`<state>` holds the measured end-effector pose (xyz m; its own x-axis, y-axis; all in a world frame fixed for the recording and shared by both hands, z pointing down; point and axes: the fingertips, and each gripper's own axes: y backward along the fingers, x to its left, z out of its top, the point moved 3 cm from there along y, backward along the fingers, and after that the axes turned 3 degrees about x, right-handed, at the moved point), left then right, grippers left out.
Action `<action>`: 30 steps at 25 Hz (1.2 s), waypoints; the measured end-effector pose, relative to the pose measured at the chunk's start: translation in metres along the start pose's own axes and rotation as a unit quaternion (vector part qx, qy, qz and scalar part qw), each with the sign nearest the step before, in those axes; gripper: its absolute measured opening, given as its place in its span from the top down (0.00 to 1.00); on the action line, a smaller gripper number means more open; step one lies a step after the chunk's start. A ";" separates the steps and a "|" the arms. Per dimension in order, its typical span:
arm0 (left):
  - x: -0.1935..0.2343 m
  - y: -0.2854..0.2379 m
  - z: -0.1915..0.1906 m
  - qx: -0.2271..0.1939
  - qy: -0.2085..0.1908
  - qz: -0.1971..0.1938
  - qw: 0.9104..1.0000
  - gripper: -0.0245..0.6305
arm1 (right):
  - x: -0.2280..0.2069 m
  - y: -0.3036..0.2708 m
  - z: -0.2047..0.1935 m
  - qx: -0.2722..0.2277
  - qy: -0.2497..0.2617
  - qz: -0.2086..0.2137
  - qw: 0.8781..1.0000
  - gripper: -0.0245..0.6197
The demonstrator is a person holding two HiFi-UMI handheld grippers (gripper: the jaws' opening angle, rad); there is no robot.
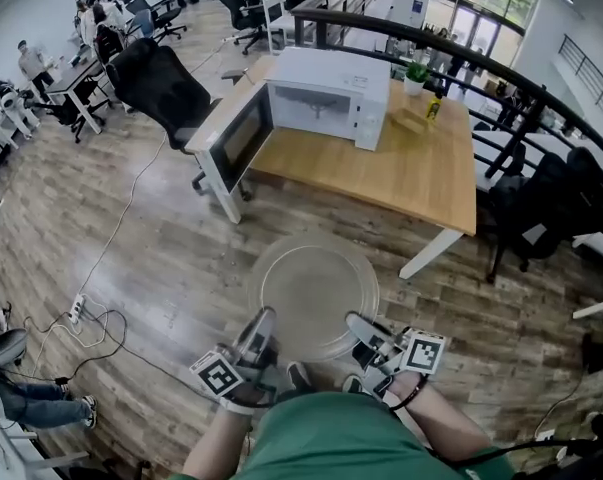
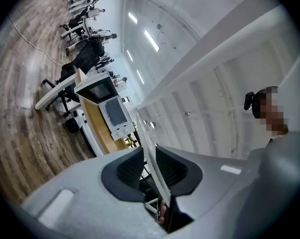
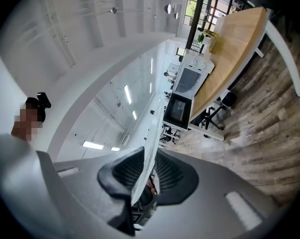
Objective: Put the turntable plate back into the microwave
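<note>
**Carry stage; head view and both gripper views.** The clear round glass turntable plate hangs roughly level over the wood-plank floor. It is just in front of the person and well apart from the white microwave. The microwave stands on the light wooden table with the microwave door swung open toward the view's left.

**Hazards.** I judge slip to be the main one. The plate is held only at its near rim, so its weight levers downward on smooth glass. Any unequal motion of my two hands could twist it out of one grip. A second hazard lies at the cavity mouth, where a tilted rim could strike the frame or the open door. The white cable lies left of the direct path and could catch a foot if I drift that way.

**Grip.** On the left gripper, the jaws are narrowed to a slit and the ribbed black pads press both faces of the plate's edge. The right gripper is likewise clamped on the rim, its pads against the glass.
</note>
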<state>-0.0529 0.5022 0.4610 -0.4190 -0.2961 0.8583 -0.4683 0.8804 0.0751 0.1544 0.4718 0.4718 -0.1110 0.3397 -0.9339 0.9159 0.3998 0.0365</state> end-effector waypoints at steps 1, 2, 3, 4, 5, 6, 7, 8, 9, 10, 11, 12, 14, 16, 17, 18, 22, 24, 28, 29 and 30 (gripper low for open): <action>0.004 0.000 0.006 0.001 0.004 -0.005 1.000 0.83 | 0.001 -0.007 0.000 -0.002 0.005 0.000 1.000 0.85; 0.008 0.000 0.012 0.003 0.009 -0.010 1.000 0.83 | 0.003 -0.014 0.000 -0.005 0.009 0.000 1.000 0.85; 0.012 -0.002 0.018 0.005 0.012 -0.015 1.000 0.83 | 0.004 -0.021 0.001 -0.009 0.012 0.000 1.000 0.85; 0.016 -0.003 0.023 0.009 0.010 -0.017 1.000 0.83 | 0.004 -0.026 0.002 -0.014 0.013 -0.001 1.000 0.85; 0.020 -0.004 0.028 0.013 0.007 -0.017 1.000 0.83 | 0.005 -0.031 0.002 -0.019 0.013 -0.002 1.000 0.85; 0.023 -0.004 0.033 0.016 0.008 -0.018 1.000 0.83 | 0.005 -0.035 0.002 -0.023 0.012 -0.004 1.000 0.85; 0.026 -0.004 0.036 0.018 0.013 -0.020 1.000 0.83 | 0.005 -0.039 0.001 -0.026 0.010 -0.006 1.000 0.85; 0.029 -0.003 0.038 0.018 0.023 -0.023 0.999 0.83 | 0.005 -0.043 -0.001 -0.028 0.009 -0.009 1.000 0.85; 0.032 -0.002 0.040 0.019 0.032 -0.026 0.999 0.83 | 0.004 -0.047 -0.003 -0.028 0.007 -0.012 1.000 0.85; 0.034 -0.001 0.043 0.020 0.034 -0.027 0.999 0.83 | 0.003 -0.050 -0.005 -0.028 0.004 -0.015 0.999 0.85; 0.036 0.000 0.046 0.022 0.028 -0.027 0.999 0.83 | 0.003 -0.053 -0.007 -0.027 0.002 -0.018 0.999 0.85; 0.038 0.001 0.050 0.024 0.022 -0.026 0.999 0.83 | 0.002 -0.056 -0.008 -0.026 0.000 -0.020 0.999 0.85; 0.045 0.001 0.053 0.025 0.022 -0.023 0.999 0.83 | -0.001 -0.061 -0.008 -0.024 -0.002 -0.025 0.999 0.85; 0.053 -0.002 0.056 0.024 0.027 -0.021 0.999 0.83 | -0.006 -0.066 -0.005 -0.024 -0.006 -0.029 0.999 0.85; 0.056 -0.005 0.058 0.023 0.029 -0.021 0.999 0.83 | -0.010 -0.069 -0.003 -0.025 -0.009 -0.029 0.999 0.85; 0.059 -0.009 0.060 0.022 0.030 -0.021 0.999 0.83 | -0.013 -0.073 0.000 -0.025 -0.012 -0.028 0.999 0.85; 0.072 -0.020 0.072 0.019 0.026 -0.008 0.999 0.83 | -0.026 -0.092 0.014 -0.017 -0.023 -0.020 0.999 0.85; 0.077 -0.026 0.081 0.015 0.022 0.000 1.000 0.83 | -0.031 -0.102 0.022 -0.011 -0.027 -0.015 0.999 0.85; 0.086 -0.045 0.101 0.007 0.011 0.010 1.000 0.83 | -0.039 -0.127 0.047 0.001 -0.025 0.001 1.000 0.85; 0.088 -0.053 0.106 0.004 0.008 0.011 1.000 0.83 | -0.042 -0.132 0.056 0.004 -0.026 0.003 1.000 0.85; 0.090 -0.062 0.111 0.003 0.006 0.012 1.000 0.83 | -0.046 -0.137 0.065 0.006 -0.027 0.004 1.000 0.85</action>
<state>-0.1478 0.3803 0.4774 -0.4203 -0.2710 0.8660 -0.4625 0.8851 0.0525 0.0590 0.3465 0.4868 -0.0838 0.2964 -0.9514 0.9213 0.3869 0.0394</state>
